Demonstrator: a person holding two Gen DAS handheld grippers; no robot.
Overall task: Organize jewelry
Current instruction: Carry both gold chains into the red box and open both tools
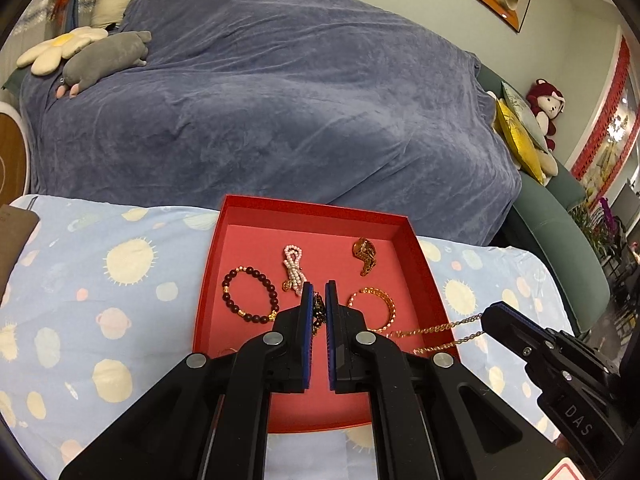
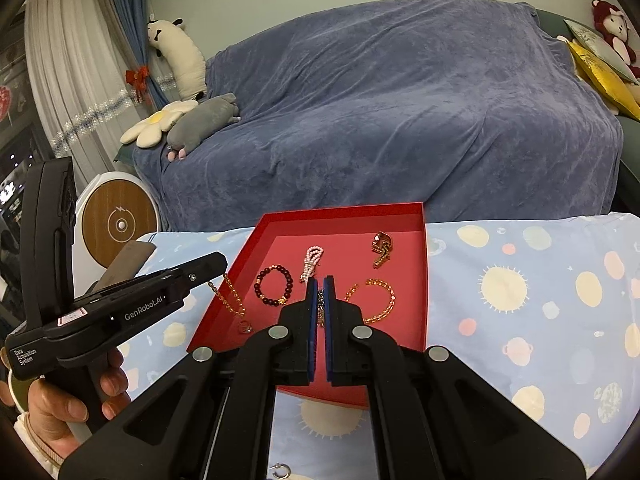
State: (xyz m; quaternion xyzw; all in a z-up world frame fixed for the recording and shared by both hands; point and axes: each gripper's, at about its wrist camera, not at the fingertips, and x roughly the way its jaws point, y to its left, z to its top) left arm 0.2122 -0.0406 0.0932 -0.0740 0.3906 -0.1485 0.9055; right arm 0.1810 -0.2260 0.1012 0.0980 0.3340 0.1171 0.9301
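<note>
Planet-print tablecloth [image 2: 520,280]; left tool [image 2: 218,261] marked "GenRobot.AI", right tool [image 1: 486,316]: both pinching gold chain [image 1: 436,330].

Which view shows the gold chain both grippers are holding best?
Left wrist. There the gold chain runs in plain sight from the right gripper across the red box rim toward the left gripper. The right wrist view shows only a short stretch hanging from the left gripper, plus a bit between its own fingers.

**Inventory of the red box and tablecloth**

One shallow red cardboard box [image 1: 420,248]. Inside: one dark-red bead bracelet [image 1: 250,294] at 9 o'clock, one pink pearl strand [image 1: 293,268] at 12, two gold chain bracelets [image 1: 374,308], one gold chain necklace [image 1: 436,328]. Two black grippers [image 1: 319,294].
</note>
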